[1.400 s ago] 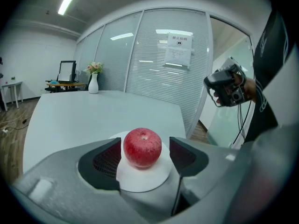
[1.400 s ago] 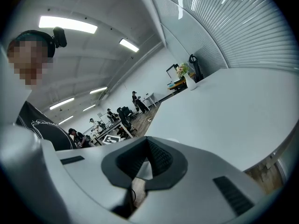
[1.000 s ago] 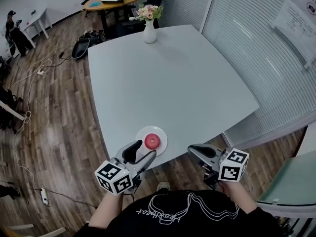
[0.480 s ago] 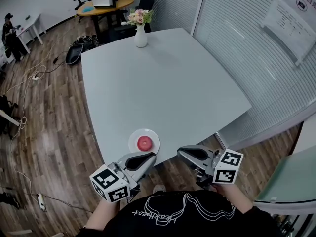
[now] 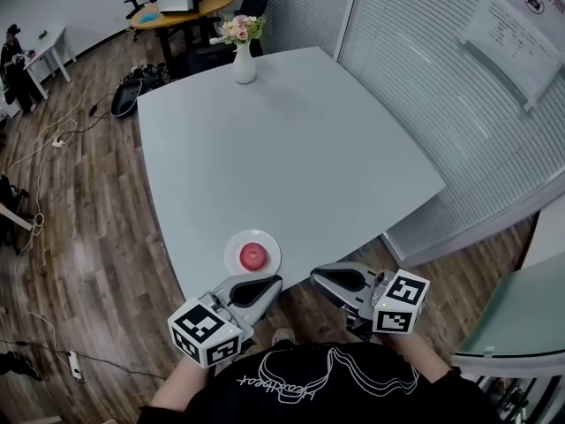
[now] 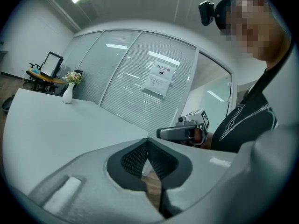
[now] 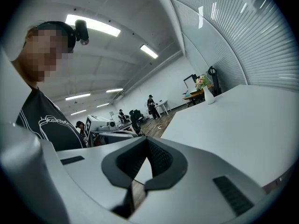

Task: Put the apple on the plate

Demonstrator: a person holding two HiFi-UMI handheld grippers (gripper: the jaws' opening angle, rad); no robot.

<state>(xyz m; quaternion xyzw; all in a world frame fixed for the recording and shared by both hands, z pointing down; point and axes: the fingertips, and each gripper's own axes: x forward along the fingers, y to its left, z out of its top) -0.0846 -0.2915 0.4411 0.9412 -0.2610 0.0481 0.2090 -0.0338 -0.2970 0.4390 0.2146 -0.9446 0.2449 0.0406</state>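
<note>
Pulling back from the plate [image 5: 231, 263], the left gripper [image 5: 272, 283] has just closed its jaws on nothing; the apple [image 5: 252, 254] sits at the plate's centre. Both grippers hover just short of the plate, tips turned toward each other, the right gripper [image 5: 318, 278] likewise pressed together and empty.

- Table [image 5: 291, 148]: pale top, bare over most of its surface; open passage from near edge to far edge.
- Plate [image 5: 231, 260] bearing apple [image 5: 253, 255]: the one obstruction at the near edge, left of centre; free surface to its right and beyond it.
- Vase [image 5: 244, 64] of flowers: upright at the far edge, well apart from the plate.
- Blind-covered glass wall [image 5: 424, 69]: closes the right side, near the table's right corner.
- Left gripper [image 5: 272, 283], right gripper [image 5: 316, 277]: off the near edge, tips apart; plate just ahead of the left.
- Wood floor [image 5: 97, 237]: open on the left, with loose cables [image 5: 40, 219].
</note>
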